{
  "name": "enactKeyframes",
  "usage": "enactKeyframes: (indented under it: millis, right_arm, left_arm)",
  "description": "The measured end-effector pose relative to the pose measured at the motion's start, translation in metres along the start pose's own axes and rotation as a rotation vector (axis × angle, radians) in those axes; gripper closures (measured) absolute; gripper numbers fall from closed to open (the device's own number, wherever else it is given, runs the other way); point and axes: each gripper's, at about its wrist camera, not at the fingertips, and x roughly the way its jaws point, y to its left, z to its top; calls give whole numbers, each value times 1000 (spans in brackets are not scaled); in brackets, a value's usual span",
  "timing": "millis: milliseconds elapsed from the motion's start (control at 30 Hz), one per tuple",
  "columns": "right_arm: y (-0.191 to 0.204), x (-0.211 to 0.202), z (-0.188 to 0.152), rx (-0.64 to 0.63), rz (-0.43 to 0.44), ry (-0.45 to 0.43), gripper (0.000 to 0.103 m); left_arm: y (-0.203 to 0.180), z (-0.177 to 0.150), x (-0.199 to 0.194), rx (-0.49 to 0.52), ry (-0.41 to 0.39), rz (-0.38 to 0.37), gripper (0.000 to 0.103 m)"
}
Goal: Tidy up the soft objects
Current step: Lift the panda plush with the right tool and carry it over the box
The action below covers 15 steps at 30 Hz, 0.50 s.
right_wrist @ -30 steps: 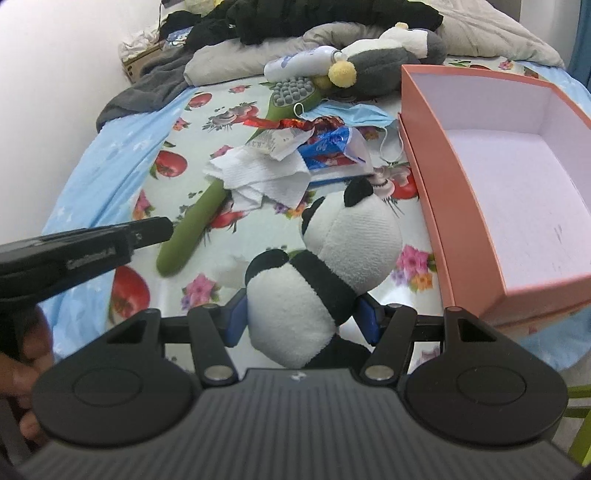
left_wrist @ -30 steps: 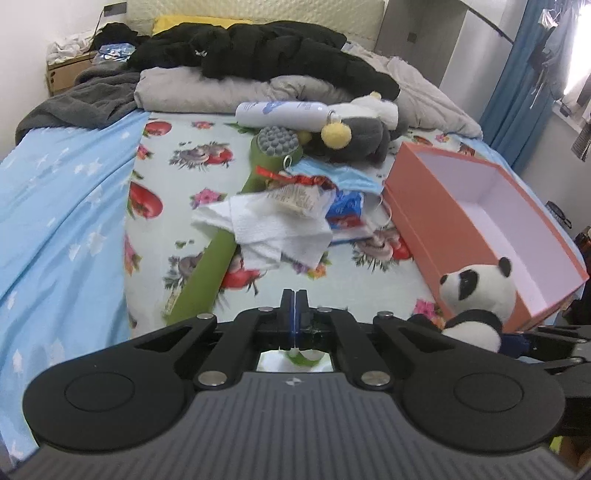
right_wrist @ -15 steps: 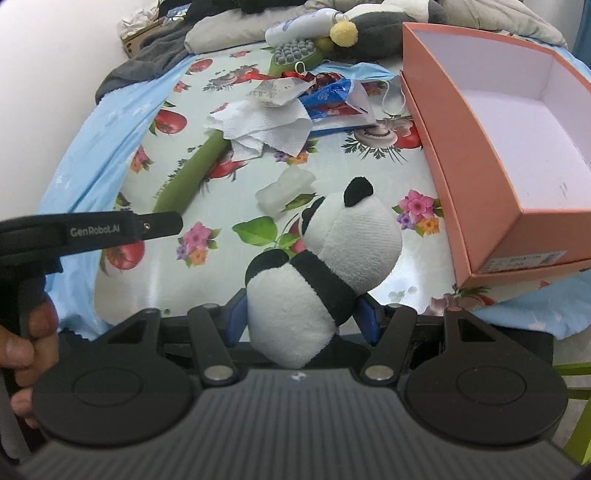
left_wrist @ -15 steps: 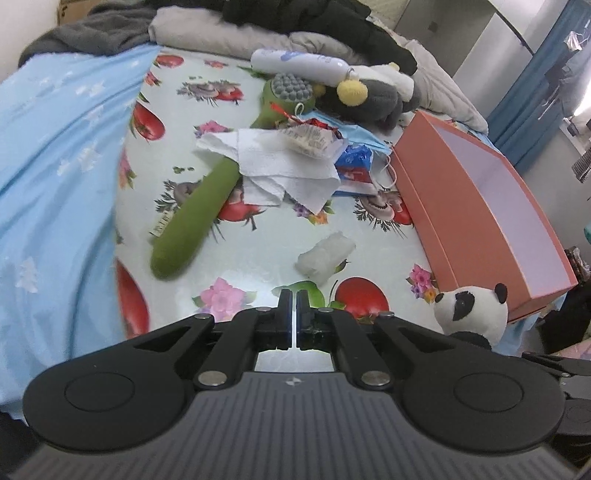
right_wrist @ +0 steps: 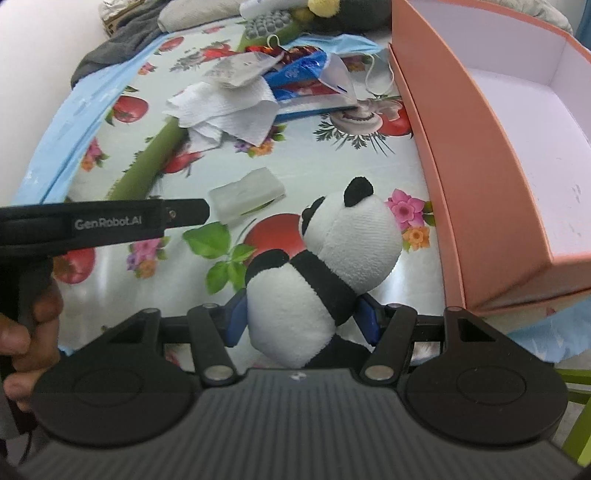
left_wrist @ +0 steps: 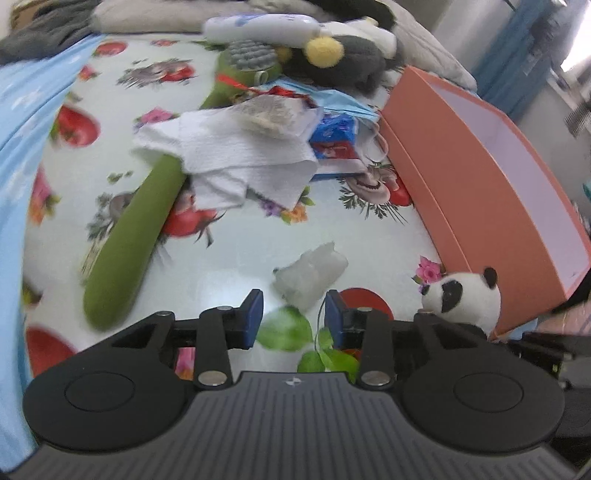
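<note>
My right gripper (right_wrist: 301, 319) is shut on a small panda plush (right_wrist: 325, 266) and holds it above the bed, left of the open orange box (right_wrist: 480, 177). The panda also shows in the left wrist view (left_wrist: 461, 295), beside the box (left_wrist: 480, 192). My left gripper (left_wrist: 294, 317) is open and empty, just short of a small translucent white packet (left_wrist: 312, 271) lying on the flowered sheet; the packet also shows in the right wrist view (right_wrist: 247, 194). A grey and white plush with a yellow pompom (left_wrist: 343, 59) lies at the back.
A long green massage stick (left_wrist: 136, 229) lies at the left under crumpled white tissues (left_wrist: 236, 155). Blue wrappers (left_wrist: 334, 138), a face mask (left_wrist: 332, 98) and a white bottle (left_wrist: 258, 26) lie behind. A blue blanket (left_wrist: 14, 147) covers the left side.
My left gripper has opened and moved forward and down toward the white packet. My right gripper, still holding the panda, has moved closer over the bed beside the box.
</note>
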Motion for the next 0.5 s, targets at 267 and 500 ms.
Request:
enactKeyframes:
  millis: [267, 500]
  right_arm:
    - [-13, 24, 17, -9, -2, 34, 40]
    - [-20, 37, 22, 17, 7, 51, 40]
  left_arm:
    - [-25, 11, 30, 314, 16, 52, 60]
    - [-27, 8, 52, 391, 70, 31, 62]
